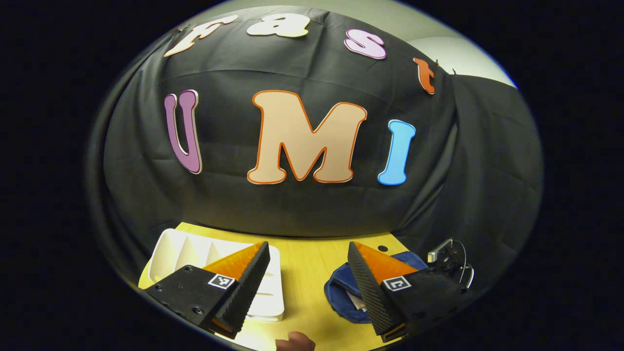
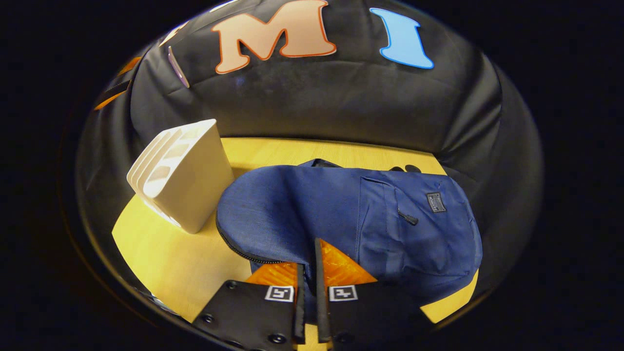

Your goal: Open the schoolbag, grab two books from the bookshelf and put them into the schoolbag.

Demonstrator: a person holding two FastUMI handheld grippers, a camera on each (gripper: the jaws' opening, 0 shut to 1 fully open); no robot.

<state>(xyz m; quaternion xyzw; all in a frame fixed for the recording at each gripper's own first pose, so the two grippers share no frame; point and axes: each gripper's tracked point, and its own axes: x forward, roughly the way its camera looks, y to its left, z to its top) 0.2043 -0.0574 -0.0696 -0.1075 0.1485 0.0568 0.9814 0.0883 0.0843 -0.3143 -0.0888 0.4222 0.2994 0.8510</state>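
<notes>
Blue denim-look fabric schoolbag (image 2: 351, 214) is your landmark: it lies flat on the yellow wooden tabletop (image 2: 175, 258), front pocket facing up, with a small dark zipper pull (image 2: 407, 218) and a little dark label patch (image 2: 436, 202) on that pocket. Along the bag's near-left edge you can see a dark zipper line (image 2: 243, 251) curving round.

Your right gripper (image 2: 308, 273) sits right at the bag's near edge with its two fingers almost together, only a thin gap left. A bit of blue fabric seems to sit in that gap, but you can't really tell if both fingers are pressing on it or just resting against the flap.

Left of the bag, just beside it, stands the white plastic slotted bookshelf (image 2: 183, 175), upright with its dividers fanned toward the back. Can't make out any books in it from the right gripper view.

In the left gripper view your left gripper (image 1: 309, 273) is spread wide, holding nothing, hovering above the table. The schoolbag (image 1: 341, 292) peeks out behind its right finger, with something pale poking from the bag's edge, too small to tell what. The white bookshelf (image 1: 170, 248) is on the far side from the bag, behind the left finger. Right beyond the bag there's a metal clamp-like bracket (image 1: 448, 256) at the table's edge
</notes>
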